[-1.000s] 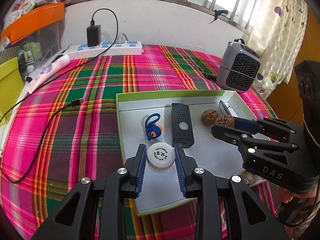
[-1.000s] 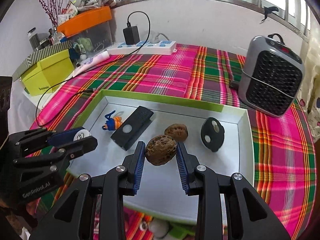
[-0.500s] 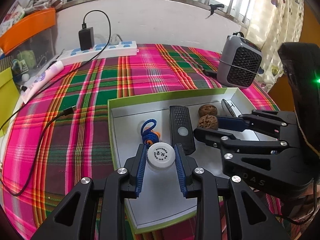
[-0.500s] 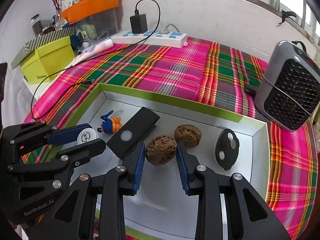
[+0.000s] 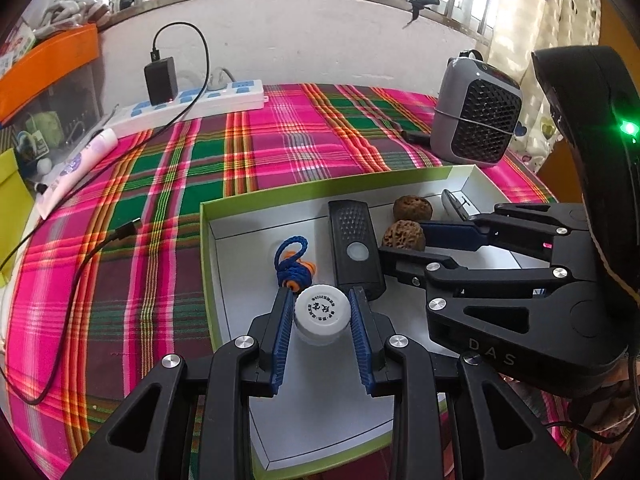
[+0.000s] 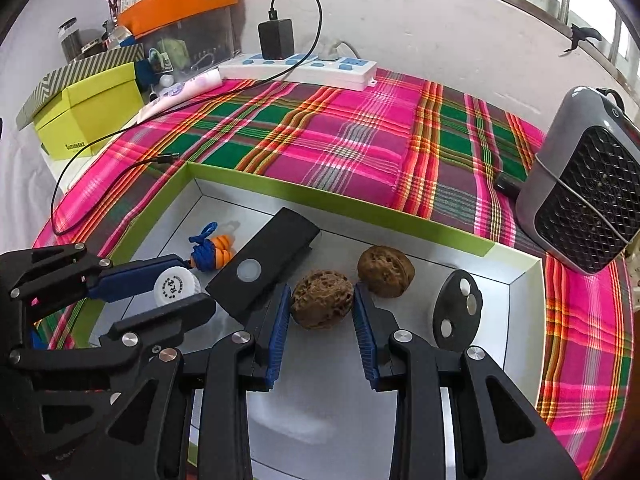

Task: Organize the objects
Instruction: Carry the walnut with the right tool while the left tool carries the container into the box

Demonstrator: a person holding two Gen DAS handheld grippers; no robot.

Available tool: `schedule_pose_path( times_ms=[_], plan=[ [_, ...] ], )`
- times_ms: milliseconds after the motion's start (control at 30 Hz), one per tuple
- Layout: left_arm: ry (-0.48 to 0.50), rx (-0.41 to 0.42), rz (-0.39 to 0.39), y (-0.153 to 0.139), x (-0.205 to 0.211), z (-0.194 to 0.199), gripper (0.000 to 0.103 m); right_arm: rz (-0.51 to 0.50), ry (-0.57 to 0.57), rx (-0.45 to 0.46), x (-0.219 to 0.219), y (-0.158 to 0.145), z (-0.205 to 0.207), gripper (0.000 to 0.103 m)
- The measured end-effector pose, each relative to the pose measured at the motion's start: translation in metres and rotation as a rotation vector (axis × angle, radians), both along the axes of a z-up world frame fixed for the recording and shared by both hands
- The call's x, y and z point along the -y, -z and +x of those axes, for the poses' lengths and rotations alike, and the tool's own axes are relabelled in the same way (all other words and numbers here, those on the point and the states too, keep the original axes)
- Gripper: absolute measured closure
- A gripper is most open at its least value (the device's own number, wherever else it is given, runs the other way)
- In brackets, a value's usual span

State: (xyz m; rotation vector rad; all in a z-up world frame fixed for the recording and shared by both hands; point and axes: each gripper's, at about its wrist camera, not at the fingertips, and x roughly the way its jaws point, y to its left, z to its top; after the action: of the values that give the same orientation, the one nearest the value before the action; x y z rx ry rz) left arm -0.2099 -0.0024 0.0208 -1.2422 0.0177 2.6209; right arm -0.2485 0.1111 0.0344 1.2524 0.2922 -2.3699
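Observation:
A shallow white tray with a green rim point(image 5: 320, 196) point(image 6: 320, 200) lies on the plaid cloth. My left gripper point(image 5: 322, 306) is shut on a white bottle cap point(image 5: 322, 312), low over the tray's left part; it also shows in the right wrist view point(image 6: 176, 286). My right gripper point(image 6: 322, 306) is shut on a brown walnut point(image 6: 322, 304) point(image 5: 404, 234) over the tray's middle. In the tray lie a second walnut point(image 6: 386, 272) point(image 5: 412, 208), a black remote point(image 6: 264, 264) point(image 5: 356, 244), a blue-and-orange cord charm point(image 6: 212, 252) point(image 5: 294, 264) and a black oval key fob point(image 6: 458, 312).
A grey heater point(image 6: 584, 184) point(image 5: 476, 116) stands right of the tray. A white power strip point(image 6: 304, 66) point(image 5: 188, 106) with a black charger and a trailing cable point(image 5: 80, 272) lies at the back. A yellow-green box point(image 6: 88, 112) and an orange-lidded bin point(image 6: 180, 12) stand at the left.
Both grippers have come down and forward over the tray, each still holding its object. The walnut in the right gripper now sits close beside the second walnut.

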Motion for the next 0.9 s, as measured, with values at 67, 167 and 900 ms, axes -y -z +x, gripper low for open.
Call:
schedule_pose_path(
  times_ms=[67,167,900],
  plan=[
    [0.0,0.001,0.003,0.0002,-0.0001,0.0001,0.076,0.004,0.003,0.0,0.0006,-0.0001,-0.0001,0.07],
    [0.0,0.001,-0.001,0.0003,-0.0007,-0.0002,0.076,0.013,0.014,0.007,0.0007,0.0021,-0.0013,0.07],
    [0.0,0.008,-0.012,0.0023,-0.0012,-0.0012,0.076,-0.002,0.043,-0.008,-0.0063,-0.0026,0.0005,0.063]
  ],
)
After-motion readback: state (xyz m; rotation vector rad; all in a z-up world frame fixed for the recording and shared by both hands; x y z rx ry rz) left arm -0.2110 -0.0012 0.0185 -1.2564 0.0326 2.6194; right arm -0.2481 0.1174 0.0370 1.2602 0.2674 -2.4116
